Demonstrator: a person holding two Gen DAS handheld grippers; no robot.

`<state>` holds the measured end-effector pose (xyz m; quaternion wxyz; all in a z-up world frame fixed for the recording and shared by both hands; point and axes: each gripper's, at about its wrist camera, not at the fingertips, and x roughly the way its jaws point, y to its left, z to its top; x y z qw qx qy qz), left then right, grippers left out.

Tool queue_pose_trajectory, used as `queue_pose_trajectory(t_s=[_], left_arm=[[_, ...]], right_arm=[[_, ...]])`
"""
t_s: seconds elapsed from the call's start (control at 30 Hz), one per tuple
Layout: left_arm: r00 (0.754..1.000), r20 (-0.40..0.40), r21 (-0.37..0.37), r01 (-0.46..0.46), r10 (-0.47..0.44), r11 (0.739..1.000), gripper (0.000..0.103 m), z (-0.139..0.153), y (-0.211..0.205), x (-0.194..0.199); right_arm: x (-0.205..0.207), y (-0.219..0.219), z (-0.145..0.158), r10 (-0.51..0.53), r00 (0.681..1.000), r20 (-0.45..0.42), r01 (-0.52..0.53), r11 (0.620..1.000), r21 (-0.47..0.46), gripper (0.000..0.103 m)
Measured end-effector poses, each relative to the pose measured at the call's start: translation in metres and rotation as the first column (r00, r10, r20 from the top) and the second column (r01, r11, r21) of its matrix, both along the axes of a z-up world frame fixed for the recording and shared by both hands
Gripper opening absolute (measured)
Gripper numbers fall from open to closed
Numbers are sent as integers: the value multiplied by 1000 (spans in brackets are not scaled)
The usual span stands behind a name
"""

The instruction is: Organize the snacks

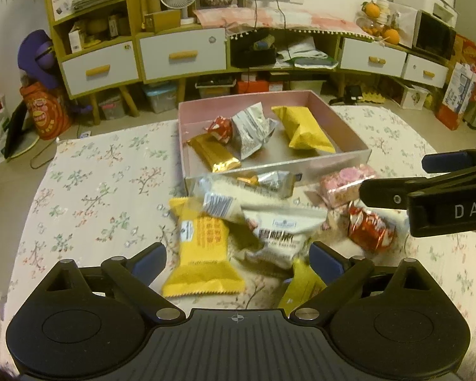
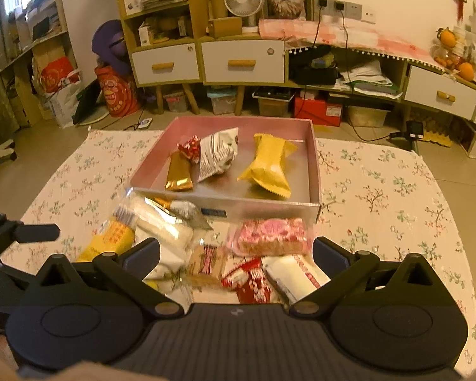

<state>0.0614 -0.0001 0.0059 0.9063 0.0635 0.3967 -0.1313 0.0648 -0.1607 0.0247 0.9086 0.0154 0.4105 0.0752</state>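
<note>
The pink box (image 2: 314, 165) sits on the flowery tablecloth (image 2: 380, 197) with 4 snacks already inside: a gold bar (image 2: 178, 173), a small red packet (image 2: 190, 150), a silver bag (image 2: 217, 155) and a yellow pack (image 2: 268, 166). The other snacks lie in a heap just in front of the box.

The left gripper (image 1: 238, 258) has its fingers spread wide with nothing between them. It hovers over a yellow cake pack (image 1: 203, 254) and a white pack (image 1: 279, 235). The right gripper (image 2: 236, 254) is spread wide too and holds nothing. Under it lie a brown wafer (image 2: 206, 265), a red packet (image 2: 252, 281) and a white packet (image 2: 293, 276), with a pink rice bar (image 2: 271, 235) a bit farther on.

I think the next step is to pick 1 snack from the heap. Go for a top one, like the pink rice bar, so others do not drag along. Come straight down, put 1 finger on each long side, and squeeze softly. The wrappers look slippery and puffy, so a hard squeeze may crush the snack. Lift it clear over the box wall, then let go low inside.
</note>
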Motion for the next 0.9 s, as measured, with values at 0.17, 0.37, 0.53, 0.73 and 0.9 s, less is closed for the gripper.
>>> queue_pose_trajectory(t_s=[0.17, 0.37, 0.53, 0.73, 0.9], left_arm=[[1000, 8, 12, 9, -9, 1000, 98, -4, 9, -10], [999, 18, 41, 31, -32, 999, 98, -9, 20, -20], [999, -2, 41, 54, -54, 998, 98, -18, 26, -22], [989, -8, 26, 149, -149, 989, 98, -25, 22, -30], [975, -35, 12, 221, -221, 975, 98, -36, 13, -34]], right_arm=[[-12, 0, -6, 15, 1000, 11, -15, 1000, -16, 103], [-28, -4, -17, 51, 998, 26, -49, 997, -60, 103], [-39, -10, -24, 76, 997, 30, -73, 994, -78, 103], [-43, -18, -36, 83, 996, 16, -81, 990, -115, 103], [-42, -22, -45, 98, 995, 16, -94, 985, -147, 103]])
